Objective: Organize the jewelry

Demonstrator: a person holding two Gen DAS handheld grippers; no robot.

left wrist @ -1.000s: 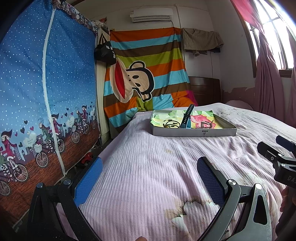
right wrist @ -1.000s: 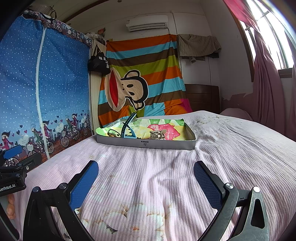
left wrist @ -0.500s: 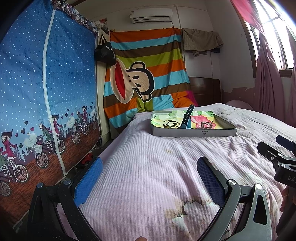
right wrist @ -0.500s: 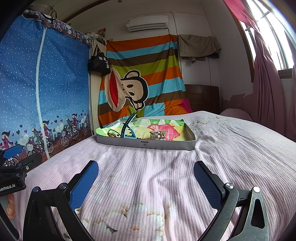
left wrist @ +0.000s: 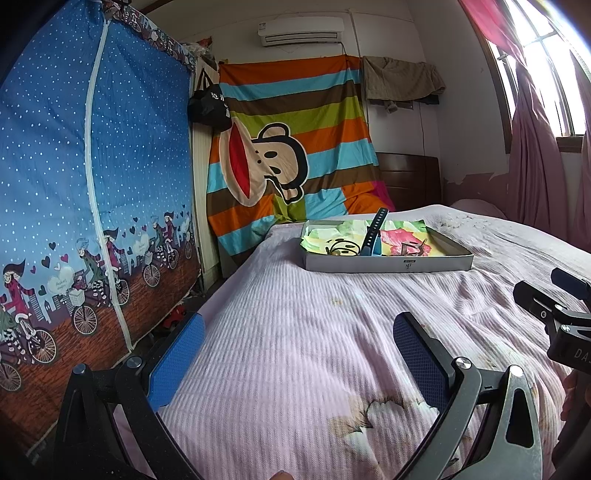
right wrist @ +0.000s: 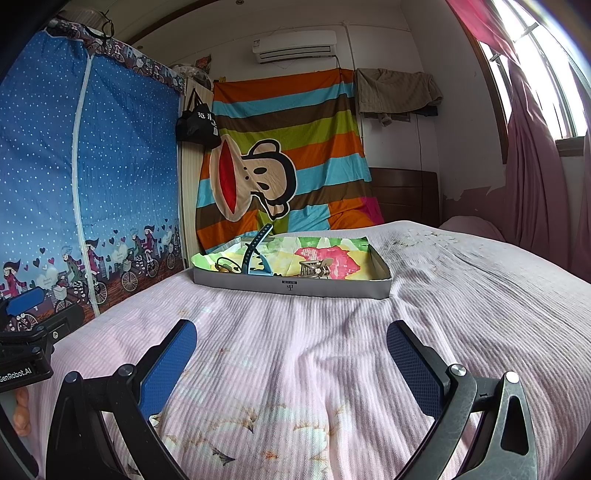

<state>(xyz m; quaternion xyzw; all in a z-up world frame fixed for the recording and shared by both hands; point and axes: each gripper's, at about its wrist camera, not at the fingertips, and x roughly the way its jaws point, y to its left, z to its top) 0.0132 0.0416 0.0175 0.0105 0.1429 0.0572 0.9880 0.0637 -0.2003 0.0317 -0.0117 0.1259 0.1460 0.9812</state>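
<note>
Blue fingers (left wrist: 177,354) on the left gripper (left wrist: 299,347) are spread wide and hold nothing. Same for the right gripper (right wrist: 291,350). Both hang over the pink bed (right wrist: 332,332). Far ahead on it sits a gray box (right wrist: 295,286) with a tiny label too small to read. Inside lie a blue watch band (right wrist: 255,251) and small brown jewelry (right wrist: 314,267). One gripper's side says "GenRobot.AI" (right wrist: 16,374).

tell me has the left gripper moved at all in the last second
No. In its own view the left gripper frames the grey tray and air conditioner just as before.
</note>
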